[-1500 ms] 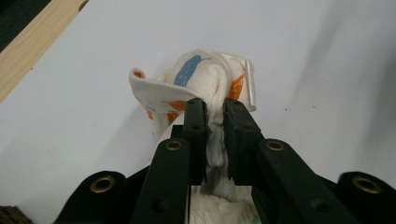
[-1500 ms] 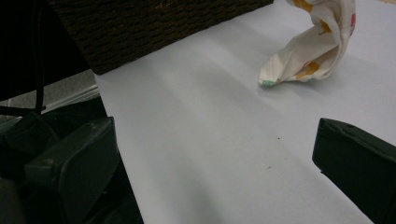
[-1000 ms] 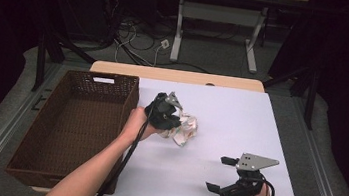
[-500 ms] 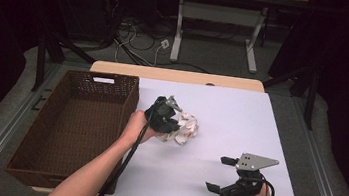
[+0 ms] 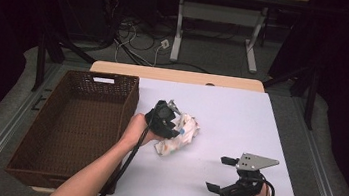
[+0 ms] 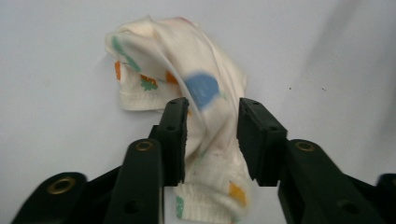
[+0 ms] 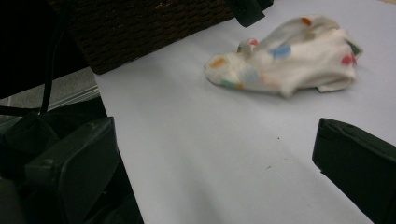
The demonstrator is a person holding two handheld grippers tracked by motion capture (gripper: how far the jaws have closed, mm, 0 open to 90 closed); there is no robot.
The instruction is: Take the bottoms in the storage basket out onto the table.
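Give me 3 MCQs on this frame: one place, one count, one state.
1. Where does the patterned cloth lie?
A. in the basket
B. on the white table, right of the basket
C. on the floor

2. How many wicker baskets stand on the table?
A. one
B. two
C. three

3. The right hand-held gripper is:
A. shut on the cloth
B. open, holding nothing
C. shut on the basket rim

Key: 1 B, the cloth sits on the table beside the basket wall; 2 A, a single brown basket at the table's left; 3 B, its jaws stand wide apart over bare table.
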